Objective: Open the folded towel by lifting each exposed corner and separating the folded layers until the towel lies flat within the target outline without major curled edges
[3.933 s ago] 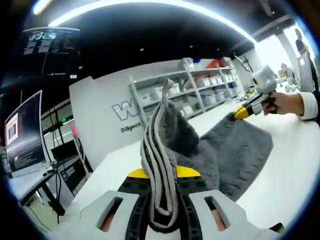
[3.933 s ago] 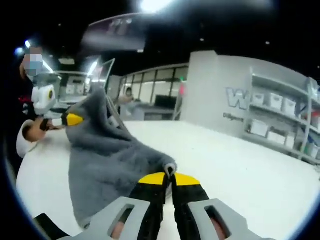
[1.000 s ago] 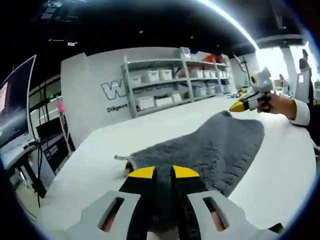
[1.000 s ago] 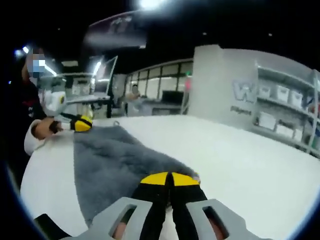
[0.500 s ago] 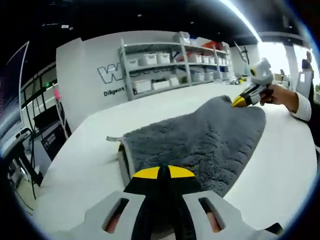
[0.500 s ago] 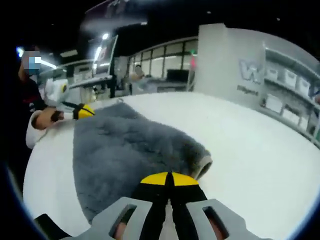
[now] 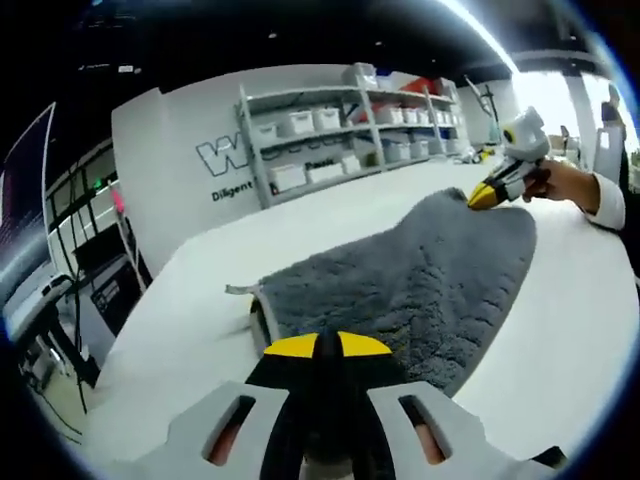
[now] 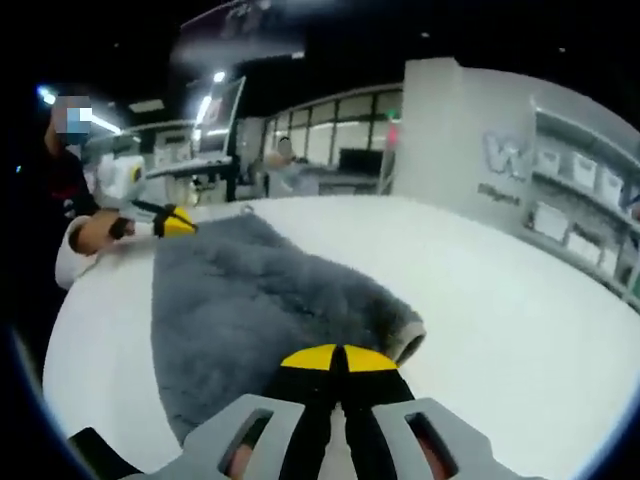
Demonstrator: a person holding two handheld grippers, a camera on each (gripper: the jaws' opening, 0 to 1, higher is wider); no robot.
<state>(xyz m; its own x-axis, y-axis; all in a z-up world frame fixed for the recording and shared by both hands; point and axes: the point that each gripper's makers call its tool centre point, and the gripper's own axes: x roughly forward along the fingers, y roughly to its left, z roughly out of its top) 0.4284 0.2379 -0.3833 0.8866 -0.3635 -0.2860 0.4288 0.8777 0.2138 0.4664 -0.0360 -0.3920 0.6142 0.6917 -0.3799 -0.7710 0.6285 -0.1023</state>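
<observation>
Two views share one grey towel spread on a white bench. From the left gripper view, the left tool (image 7: 316, 346) sits at 6 o'clock with its yellow-tipped jaws pressed together at the towel's near edge; whether fabric is pinched between them I cannot tell. The grey towel (image 7: 420, 275) runs toward 2 o'clock, where the right tool (image 7: 484, 196), held in a hand (image 7: 560, 186), meets its far end. Bare bench (image 7: 200, 330) lies at 9 o'clock, and shelving with bins (image 7: 330, 135) stands at 12 o'clock. From the right gripper view, the right tool (image 8: 338, 357) has its jaws pressed together at the towel (image 8: 250, 300) edge, beside a curled fold (image 8: 405, 340) at 3 o'clock. The left tool (image 8: 180, 222) touches the far corner at 10 o'clock.
</observation>
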